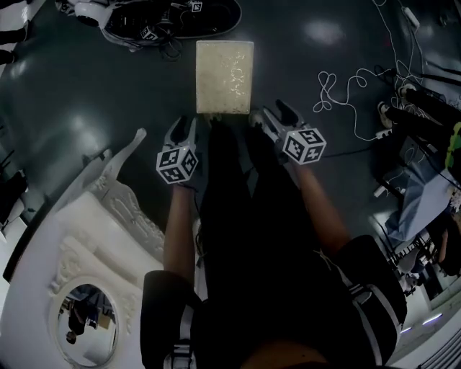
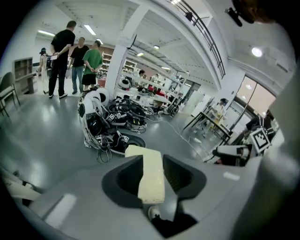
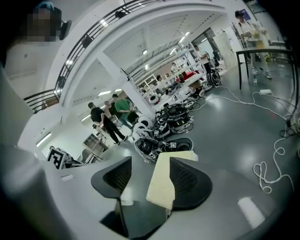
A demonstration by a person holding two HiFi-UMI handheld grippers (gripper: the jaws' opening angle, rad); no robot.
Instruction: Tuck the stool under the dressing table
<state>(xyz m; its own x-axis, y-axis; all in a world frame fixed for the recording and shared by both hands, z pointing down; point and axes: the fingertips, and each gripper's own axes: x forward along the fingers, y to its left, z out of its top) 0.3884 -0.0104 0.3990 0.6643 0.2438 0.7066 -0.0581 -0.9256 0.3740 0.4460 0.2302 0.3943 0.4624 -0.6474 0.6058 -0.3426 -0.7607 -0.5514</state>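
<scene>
Flooring (image 1: 86,94) of dark glossy grey fills most of the head view. At the lower left stands the white carved dressing table (image 1: 108,223), with an oval mirror (image 1: 86,321) lying in its top. The stool (image 1: 225,76), with a cream cushioned seat, stands on the open floor straight ahead of the person, well apart from the dressing table and not under it. Both grippers reach to the seat's near edge, one at each corner. The left gripper (image 1: 184,127) has its jaws apart with the left side of the cream seat between them; its own view does not show the pads pressing on it. The right gripper (image 1: 272,115) also has its jaws apart, the seat's edge lying against one jaw with a clear gap to the other. A heap of dark gear (image 1: 169,18) lies just beyond the stool, and a thin white cable (image 1: 346,90) loops across the floor to the right.
</scene>
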